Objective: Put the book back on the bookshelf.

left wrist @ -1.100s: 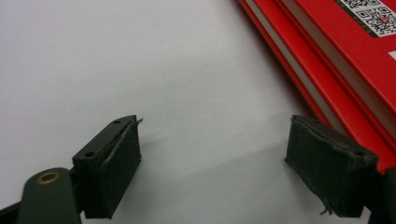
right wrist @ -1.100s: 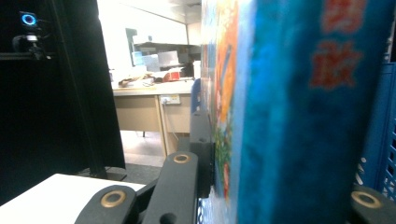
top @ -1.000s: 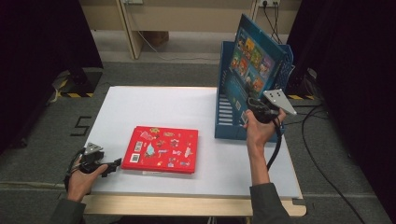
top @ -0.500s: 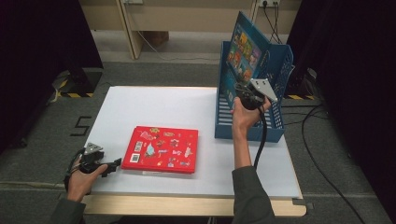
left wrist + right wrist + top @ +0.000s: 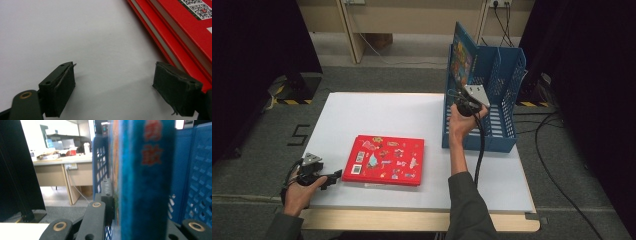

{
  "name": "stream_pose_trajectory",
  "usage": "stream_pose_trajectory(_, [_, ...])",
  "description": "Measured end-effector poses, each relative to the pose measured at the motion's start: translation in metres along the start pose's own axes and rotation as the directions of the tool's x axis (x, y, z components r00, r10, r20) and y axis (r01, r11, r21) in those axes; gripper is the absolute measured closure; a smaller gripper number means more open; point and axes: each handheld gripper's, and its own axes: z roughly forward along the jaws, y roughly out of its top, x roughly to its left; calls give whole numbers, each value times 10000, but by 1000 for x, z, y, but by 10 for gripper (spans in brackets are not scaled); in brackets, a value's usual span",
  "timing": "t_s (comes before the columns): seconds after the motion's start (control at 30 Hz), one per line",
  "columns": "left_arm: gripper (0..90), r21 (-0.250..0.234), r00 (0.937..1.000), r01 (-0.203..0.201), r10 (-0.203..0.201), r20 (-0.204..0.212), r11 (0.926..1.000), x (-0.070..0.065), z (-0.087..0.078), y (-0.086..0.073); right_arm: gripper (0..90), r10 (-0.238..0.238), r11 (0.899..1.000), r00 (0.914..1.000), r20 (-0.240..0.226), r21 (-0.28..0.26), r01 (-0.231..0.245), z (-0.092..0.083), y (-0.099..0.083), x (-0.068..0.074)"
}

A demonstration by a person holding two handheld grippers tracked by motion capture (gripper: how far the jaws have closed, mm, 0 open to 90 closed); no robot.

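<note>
Standing upright in the left slot of the blue rack (image 5: 504,135), the blue book (image 5: 463,57) is pinched between the jaws of my right gripper (image 5: 460,104). In the right gripper view the book (image 5: 145,180) rises straight up from between my jaws, its spine toward the camera with orange characters on it, one black pad flat against its left cover; the other jaw sits on its far side. The gripper holds the book near its lower front edge, at the near end of the rack, and the book's top leans a little toward the rack's left wall. The rack's perforated walls (image 5: 100,180) stand on either side of the book in that view.

My right hand (image 5: 462,127) is just outside the rack's front left corner, forearm reaching up across the bench (image 5: 377,110). The rack stands at the bench's far right part, its other slots showing only their slatted floor.

Well apart from this, a red book (image 5: 386,160) lies flat near the front of the bench, cover up, with stickers and a code patch on it. My left gripper (image 5: 332,178) rests on the bench just beside its left edge, jaws spread wide with nothing between them; in the left gripper view the red book (image 5: 180,32) runs along past the right jaw, very close to it, while bare white bench lies between the pads.
</note>
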Motion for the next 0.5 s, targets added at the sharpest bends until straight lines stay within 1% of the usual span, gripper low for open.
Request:
stream_pose_trajectory(0.03, [169,5,10000,-6,6,2,10000,0,0,0,816,28,10000,10000,39,12,-28,0,-2,2])
stream_pose_trajectory(0.07, [168,11,10000,-14,14,-5,10000,0,0,0,816,-81,10000,9999,82,-35,81,1,-4,4])
stream_pose_trajectory(0.1, [168,16,10000,-20,20,-5,10000,0,0,0,814,-76,10000,9999,106,20,76,1,-6,7])
stream_pose_trajectory(0.17, [167,18,10000,-44,44,-13,10000,0,0,0,811,-77,9999,9998,157,79,76,1,-8,8])
stream_pose_trajectory(0.23, [166,19,10000,-51,51,-19,10000,-1,0,0,805,31,9999,9999,145,109,-32,1,-10,10])
stream_pose_trajectory(0.27, [166,19,10000,-53,53,-24,10000,-1,0,0,801,12,9999,9999,99,124,-13,1,-11,11])
stream_pose_trajectory(0.33, [166,18,10000,-61,61,-34,10000,-1,1,0,799,-167,9995,9998,62,255,165,1,-13,13])
stream_pose_trajectory(0.5, [165,66,10000,-82,82,-19,9999,-1,1,1,787,-64,9987,10000,33,496,62,-1,-20,12])
